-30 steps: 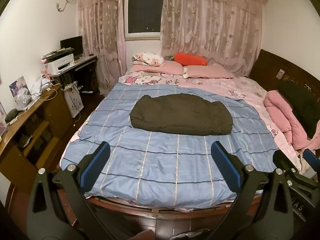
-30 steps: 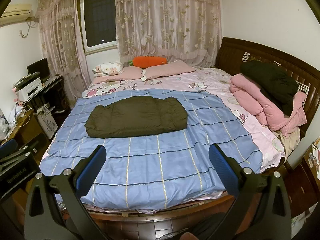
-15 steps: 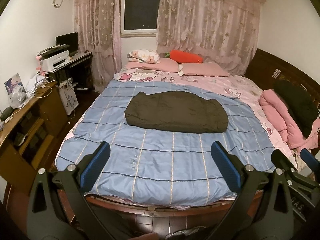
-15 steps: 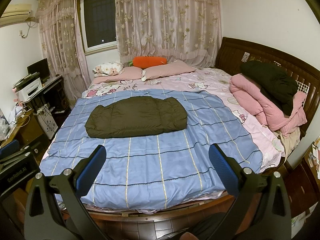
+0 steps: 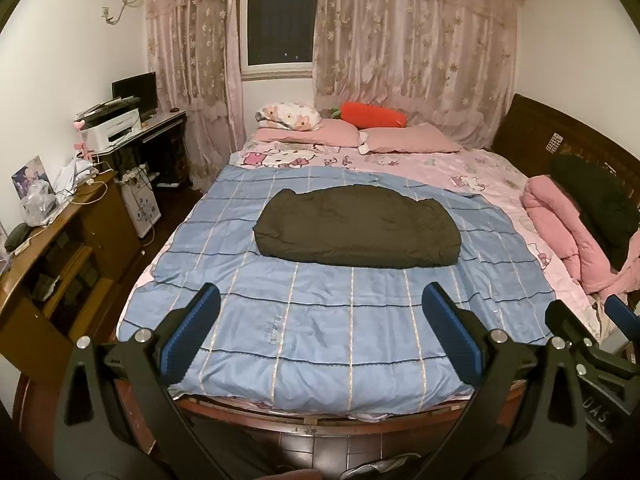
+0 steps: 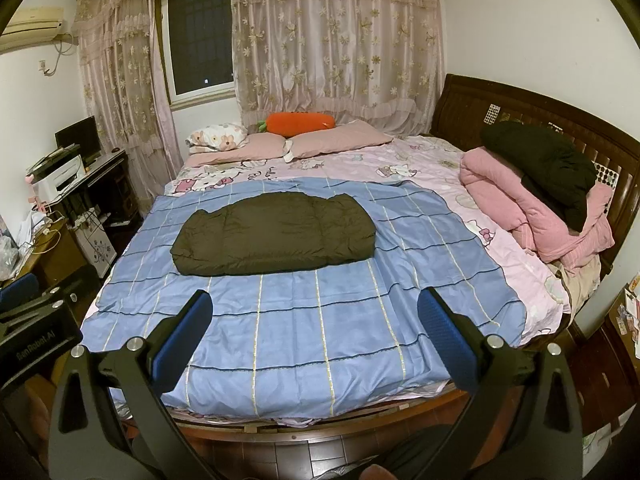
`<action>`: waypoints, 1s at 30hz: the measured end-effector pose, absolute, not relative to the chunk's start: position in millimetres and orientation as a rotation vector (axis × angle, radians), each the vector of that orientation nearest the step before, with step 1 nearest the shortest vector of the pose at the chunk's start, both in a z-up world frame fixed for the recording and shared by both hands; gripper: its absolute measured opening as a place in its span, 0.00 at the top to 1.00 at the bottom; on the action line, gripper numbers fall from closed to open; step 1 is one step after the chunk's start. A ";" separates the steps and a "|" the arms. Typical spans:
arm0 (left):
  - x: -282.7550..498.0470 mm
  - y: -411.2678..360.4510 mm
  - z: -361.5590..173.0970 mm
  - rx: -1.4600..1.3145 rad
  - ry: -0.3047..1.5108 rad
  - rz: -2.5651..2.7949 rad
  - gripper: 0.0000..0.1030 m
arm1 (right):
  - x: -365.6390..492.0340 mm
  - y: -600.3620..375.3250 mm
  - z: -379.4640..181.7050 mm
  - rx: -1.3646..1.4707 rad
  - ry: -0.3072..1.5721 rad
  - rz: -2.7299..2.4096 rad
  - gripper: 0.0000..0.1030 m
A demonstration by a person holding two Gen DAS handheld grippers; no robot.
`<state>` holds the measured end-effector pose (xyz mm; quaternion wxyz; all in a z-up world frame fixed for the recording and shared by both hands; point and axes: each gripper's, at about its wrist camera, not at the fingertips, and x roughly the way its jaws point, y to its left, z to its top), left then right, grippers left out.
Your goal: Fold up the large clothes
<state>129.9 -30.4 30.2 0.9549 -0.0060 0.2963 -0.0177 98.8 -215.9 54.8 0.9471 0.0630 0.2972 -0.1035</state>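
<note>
A dark olive padded garment lies folded into a compact bundle on the blue checked cover in the middle of the bed; it also shows in the right wrist view. My left gripper is open and empty, held back over the foot of the bed, well short of the garment. My right gripper is open and empty too, at the same distance from it. The right gripper's edge shows at the right of the left wrist view.
A pink quilt with a black garment on it lies against the headboard at right. Pink pillows and a carrot cushion are at the far end. A wooden desk stands left of the bed.
The left wrist view has swung slightly and pulled back, so the bed sits more centred. The right gripper has barely moved. The garment has not moved.
</note>
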 end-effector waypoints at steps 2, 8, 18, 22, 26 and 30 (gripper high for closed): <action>130.0 -29.8 32.1 -0.015 0.600 -0.037 0.02 | 98.7 -215.9 54.8 0.127 0.604 -0.212 0.01; 130.1 -29.6 33.0 -0.018 0.603 -0.032 0.02 | 98.7 -216.2 54.6 0.129 0.605 -0.211 0.01; 134.4 -29.6 38.1 -0.026 0.617 -0.051 0.02 | 98.2 -217.3 54.4 0.129 0.604 -0.213 0.01; 135.1 -30.6 36.8 -0.017 0.614 -0.036 0.02 | 98.1 -217.4 54.4 0.126 0.604 -0.212 0.01; 134.9 -31.9 35.8 -0.014 0.611 -0.036 0.02 | 97.7 -218.3 54.2 0.125 0.606 -0.213 0.01; 134.1 -30.5 36.0 -0.024 0.600 -0.034 0.02 | 96.9 -218.9 54.1 0.125 0.605 -0.213 0.01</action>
